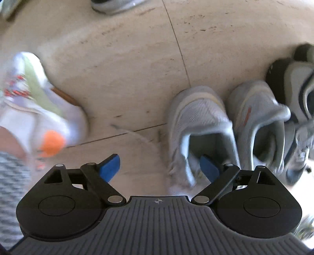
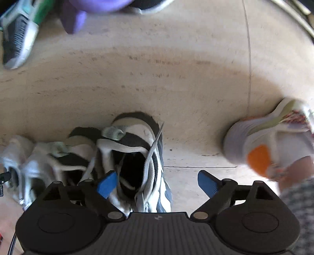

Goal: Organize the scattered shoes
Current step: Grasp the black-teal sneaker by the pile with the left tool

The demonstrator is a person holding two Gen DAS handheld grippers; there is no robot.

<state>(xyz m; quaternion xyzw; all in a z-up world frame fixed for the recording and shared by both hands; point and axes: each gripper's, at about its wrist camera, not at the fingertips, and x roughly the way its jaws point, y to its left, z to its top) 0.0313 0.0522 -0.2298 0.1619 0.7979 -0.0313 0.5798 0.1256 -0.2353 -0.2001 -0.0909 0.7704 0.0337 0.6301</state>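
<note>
In the left wrist view my left gripper (image 1: 159, 169) is open above the floor. Its right blue pad (image 1: 209, 169) hangs over the heel opening of a light grey sneaker (image 1: 198, 121), without pressing on it. The matching grey sneaker (image 1: 257, 117) stands right beside it. In the right wrist view my right gripper (image 2: 157, 185) is open over a black-and-white sneaker (image 2: 137, 141), whose heel side lies between the pads. Its left pad (image 2: 107, 186) sits above the shoe's opening. The twin black-and-white sneaker (image 2: 78, 151) stands to its left.
The person's foot in a white shoe with an orange heel patch (image 1: 39, 113) (image 2: 274, 141) stands on the beige tiles (image 1: 127, 68). A black, white and green sneaker (image 2: 17, 39) and a purple object (image 2: 88, 11) lie farther off. Another grey shoe (image 1: 115, 5) lies at the top edge.
</note>
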